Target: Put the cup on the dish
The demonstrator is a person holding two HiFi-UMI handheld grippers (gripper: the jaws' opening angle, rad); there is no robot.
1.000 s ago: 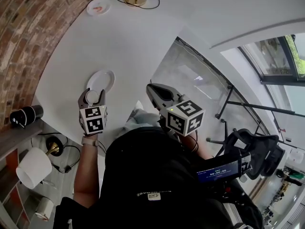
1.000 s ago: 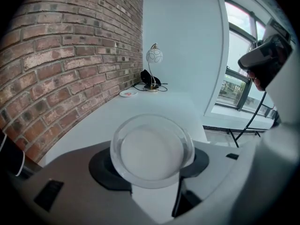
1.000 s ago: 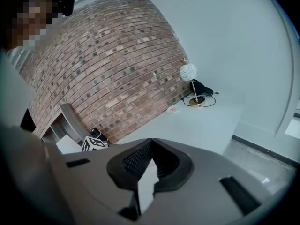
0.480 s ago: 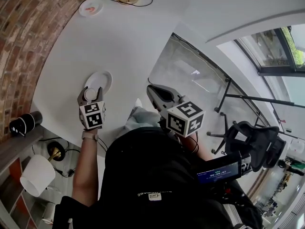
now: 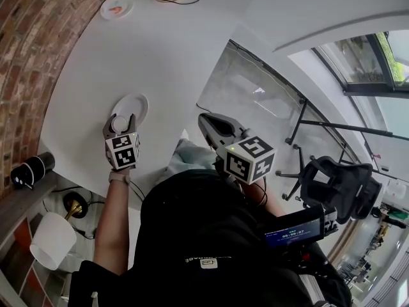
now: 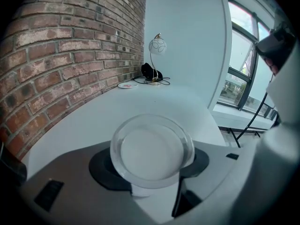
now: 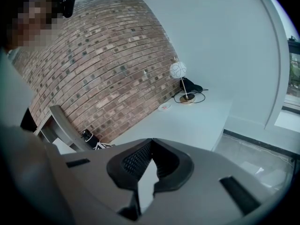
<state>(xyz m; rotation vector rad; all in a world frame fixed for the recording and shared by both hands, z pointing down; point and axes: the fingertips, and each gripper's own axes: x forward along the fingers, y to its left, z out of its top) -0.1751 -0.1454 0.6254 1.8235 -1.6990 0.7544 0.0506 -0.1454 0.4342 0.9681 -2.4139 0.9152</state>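
My left gripper (image 5: 120, 125) has its jaws spread wide and pressed on a clear round glass cup (image 6: 152, 150). The cup hangs over the near rim of the round white dish (image 5: 136, 101) on the white tabletop (image 5: 160, 50). My right gripper (image 7: 151, 143) is off to the side, jaws closed on nothing. Released here, I judge the cup could catch the rim and topple. Smooth glass might also slip.
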